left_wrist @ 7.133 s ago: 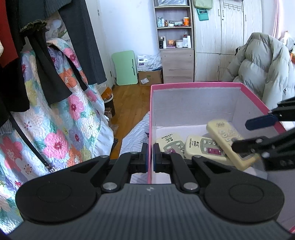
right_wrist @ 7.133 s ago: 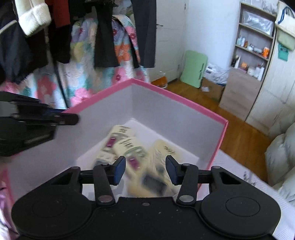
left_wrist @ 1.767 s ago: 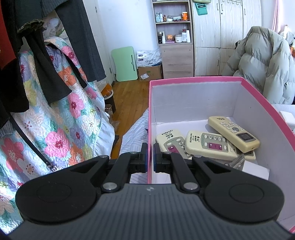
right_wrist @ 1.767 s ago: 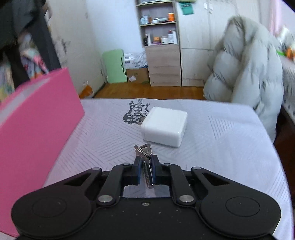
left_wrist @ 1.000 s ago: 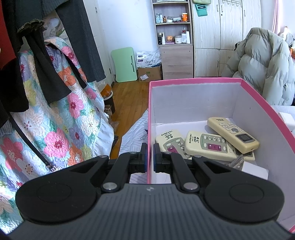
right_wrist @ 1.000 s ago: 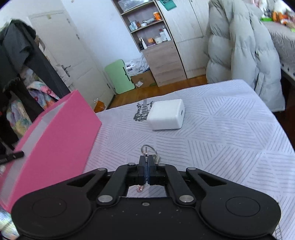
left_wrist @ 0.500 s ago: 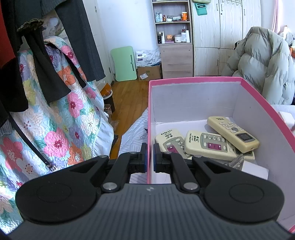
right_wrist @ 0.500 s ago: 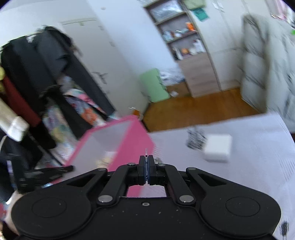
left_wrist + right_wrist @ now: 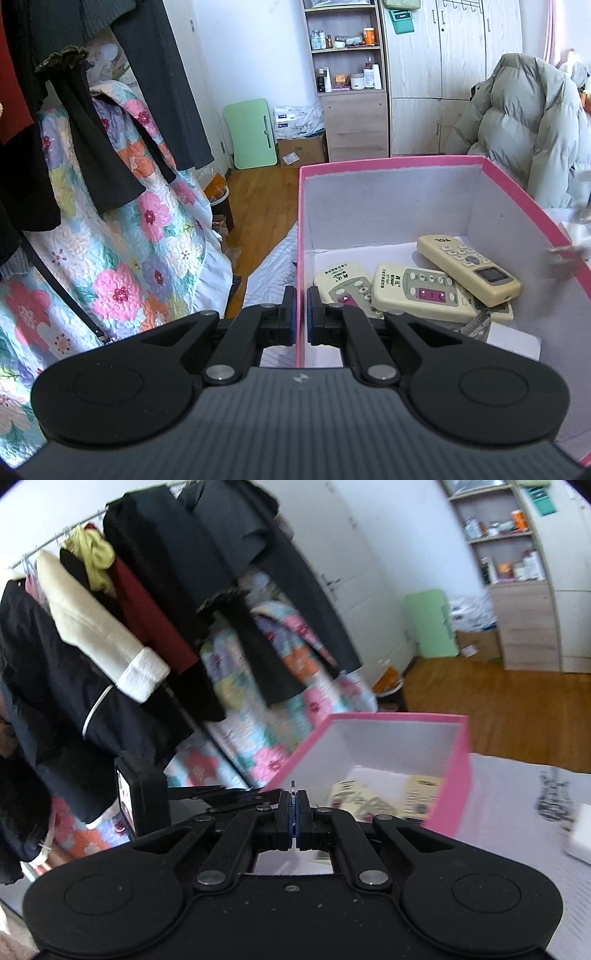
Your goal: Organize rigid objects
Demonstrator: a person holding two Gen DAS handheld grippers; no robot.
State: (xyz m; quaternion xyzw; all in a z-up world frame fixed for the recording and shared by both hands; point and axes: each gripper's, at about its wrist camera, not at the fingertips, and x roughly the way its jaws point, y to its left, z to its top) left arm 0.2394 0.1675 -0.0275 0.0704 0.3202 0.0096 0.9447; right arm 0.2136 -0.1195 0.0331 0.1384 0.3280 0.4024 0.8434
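Note:
A pink box (image 9: 388, 164) with a white inside holds three cream remote controls (image 9: 469, 269) and a silver item under them. My left gripper (image 9: 301, 319) is shut on the box's near left wall. My right gripper (image 9: 294, 821) is shut on a set of keys; only a thin metal tip (image 9: 293, 784) shows above the fingers. In the right wrist view the right gripper is near the pink box (image 9: 458, 775), over its near side, with the remotes (image 9: 421, 794) visible inside. A blurred shape (image 9: 567, 253) shows at the box's right rim in the left wrist view.
A white charger block (image 9: 581, 834) lies on the grey patterned bedcover (image 9: 517, 797) at the right. Hanging clothes (image 9: 147, 627) and a flowered quilt (image 9: 122, 240) are to the left. A grey puffer jacket (image 9: 528, 129) and wooden cupboards (image 9: 443, 74) stand behind.
My right gripper has lifted the keys off the bedcover and swung left toward the pink box. My left gripper has stayed shut on the box wall.

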